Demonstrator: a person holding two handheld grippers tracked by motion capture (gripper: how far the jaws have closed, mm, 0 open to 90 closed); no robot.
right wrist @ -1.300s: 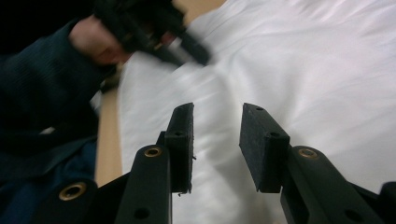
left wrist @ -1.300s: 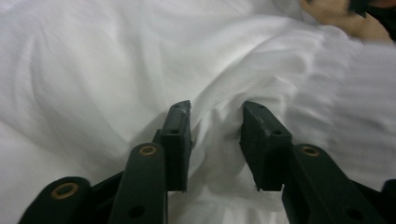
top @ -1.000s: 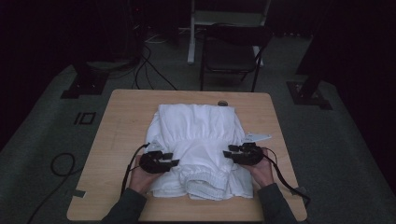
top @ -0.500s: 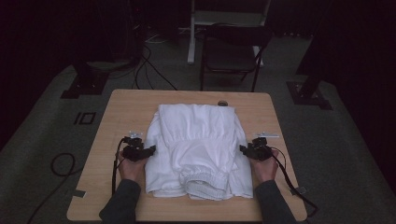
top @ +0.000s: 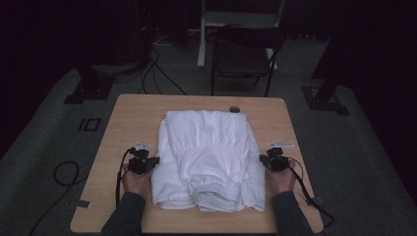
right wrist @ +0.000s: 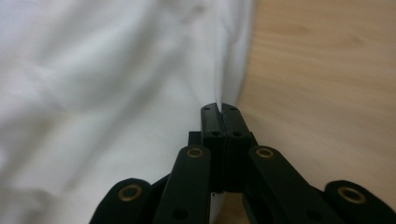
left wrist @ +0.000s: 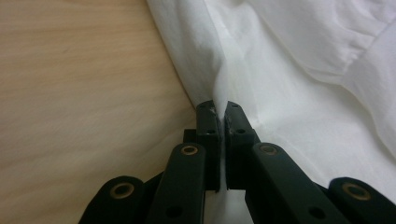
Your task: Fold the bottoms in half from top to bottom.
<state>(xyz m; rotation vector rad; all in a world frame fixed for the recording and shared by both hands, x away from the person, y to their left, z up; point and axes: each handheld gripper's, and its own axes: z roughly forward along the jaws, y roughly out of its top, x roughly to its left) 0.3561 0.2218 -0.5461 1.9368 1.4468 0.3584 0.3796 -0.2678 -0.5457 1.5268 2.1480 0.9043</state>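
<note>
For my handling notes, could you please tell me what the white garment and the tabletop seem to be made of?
White garment: apparently a thin woven fabric, perhaps cotton, matte; it creases softly and gathers at an elastic-looking waistband. Tabletop: wood or wood-look laminate, smooth, with pale lengthwise grain; which one, the look leaves open.
</note>
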